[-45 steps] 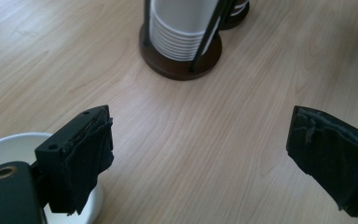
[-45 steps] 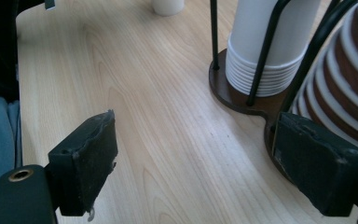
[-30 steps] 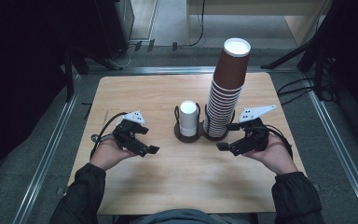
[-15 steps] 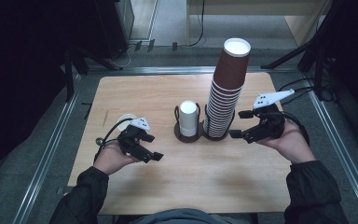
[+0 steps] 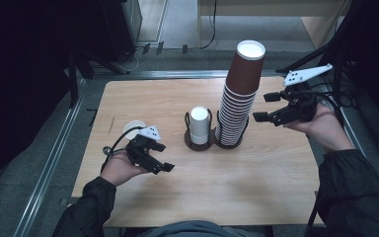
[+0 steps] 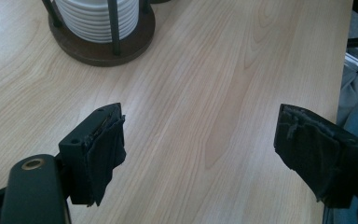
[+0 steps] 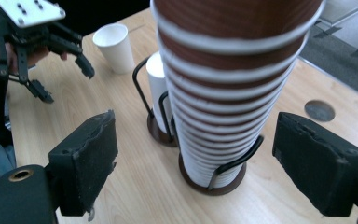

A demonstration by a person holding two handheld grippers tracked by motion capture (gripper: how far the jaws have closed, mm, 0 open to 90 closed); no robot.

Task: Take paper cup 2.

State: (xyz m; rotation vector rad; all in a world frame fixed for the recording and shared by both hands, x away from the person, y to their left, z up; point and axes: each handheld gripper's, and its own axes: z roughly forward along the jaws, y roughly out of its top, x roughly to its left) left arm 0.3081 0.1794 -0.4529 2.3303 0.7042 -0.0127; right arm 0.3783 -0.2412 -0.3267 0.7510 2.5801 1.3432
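Stack of brown paper cups (image 5: 240, 96) stands tall in holder at desk (image 5: 276, 187) centre, right gripper (image 5: 271, 106) beside upper half, jaws wide, empty.

Left gripper (image 6: 200, 154) view: jaws have just been closing, nothing between, bare desk.

Right gripper view: stack (image 7: 233, 84) ahead; cups light, thin, crushable, probably nested tight; take top cup gently by its wall.

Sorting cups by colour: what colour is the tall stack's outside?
The tall stack is reddish brown with white rims, clearest in the right gripper view.

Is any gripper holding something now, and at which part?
Nothing is held. The right gripper stands open beside the brown cup stack; the left gripper is open over the bare table.
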